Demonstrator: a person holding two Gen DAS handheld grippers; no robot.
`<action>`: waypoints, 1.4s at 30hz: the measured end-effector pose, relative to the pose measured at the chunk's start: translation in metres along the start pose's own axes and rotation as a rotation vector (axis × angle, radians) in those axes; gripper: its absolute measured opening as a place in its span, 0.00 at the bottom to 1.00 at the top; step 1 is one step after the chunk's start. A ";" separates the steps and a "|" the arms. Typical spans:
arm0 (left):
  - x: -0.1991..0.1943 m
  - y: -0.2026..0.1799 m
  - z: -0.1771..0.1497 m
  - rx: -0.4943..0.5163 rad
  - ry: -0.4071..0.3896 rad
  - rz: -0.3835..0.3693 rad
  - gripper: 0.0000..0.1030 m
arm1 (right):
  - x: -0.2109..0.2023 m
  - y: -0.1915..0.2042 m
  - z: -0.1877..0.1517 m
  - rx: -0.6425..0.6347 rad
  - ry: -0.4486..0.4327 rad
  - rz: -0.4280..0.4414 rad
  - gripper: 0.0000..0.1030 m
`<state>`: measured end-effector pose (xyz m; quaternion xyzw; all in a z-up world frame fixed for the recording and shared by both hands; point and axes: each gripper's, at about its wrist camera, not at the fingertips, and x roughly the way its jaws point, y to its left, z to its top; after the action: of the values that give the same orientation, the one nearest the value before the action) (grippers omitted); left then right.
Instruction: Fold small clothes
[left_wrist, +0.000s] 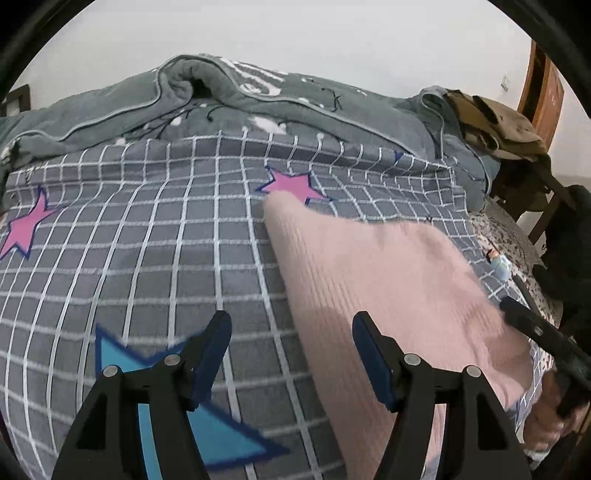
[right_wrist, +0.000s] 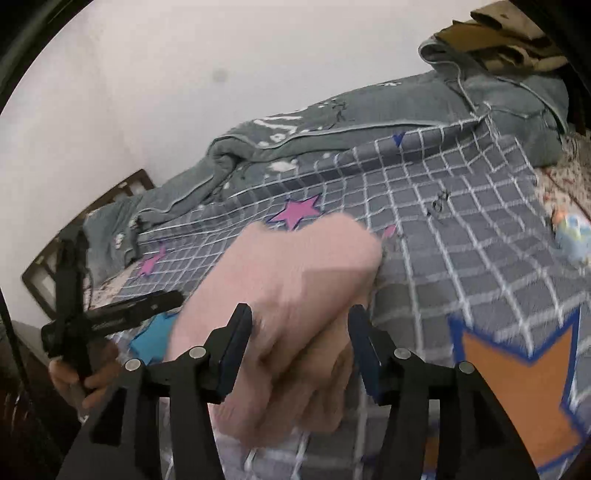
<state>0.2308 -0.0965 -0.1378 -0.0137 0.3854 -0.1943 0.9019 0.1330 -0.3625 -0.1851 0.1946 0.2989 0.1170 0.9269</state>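
A pink ribbed knit garment (left_wrist: 388, 295) lies on a grey checked bed sheet (left_wrist: 155, 258) with star prints. My left gripper (left_wrist: 291, 332) is open and empty, hovering over the garment's left edge and the sheet. In the right wrist view the garment (right_wrist: 295, 280) is bunched and creased near the camera. My right gripper (right_wrist: 301, 325) is open above that bunched part, holding nothing. The left gripper (right_wrist: 110, 317) also shows at the left of the right wrist view, held by a hand; the right gripper body (left_wrist: 535, 328) shows at the right of the left wrist view.
A rumpled grey-green quilt (left_wrist: 240, 96) lies along the back of the bed. Brown clothes (left_wrist: 495, 122) are piled at the back right near a wooden chair. A small light-blue toy (right_wrist: 572, 236) sits on the sheet at right. A white wall is behind.
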 end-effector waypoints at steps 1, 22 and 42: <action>0.002 -0.001 0.003 0.009 -0.003 -0.001 0.64 | 0.006 -0.002 0.006 0.003 0.014 -0.015 0.52; 0.016 0.008 0.000 0.035 -0.035 0.004 0.66 | 0.037 -0.039 0.028 0.091 0.054 -0.047 0.37; 0.006 0.009 -0.005 -0.003 0.004 -0.120 0.68 | 0.022 -0.024 -0.029 0.101 -0.006 -0.108 0.13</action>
<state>0.2342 -0.0897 -0.1465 -0.0378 0.3860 -0.2474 0.8879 0.1349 -0.3682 -0.2282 0.2253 0.3116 0.0511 0.9217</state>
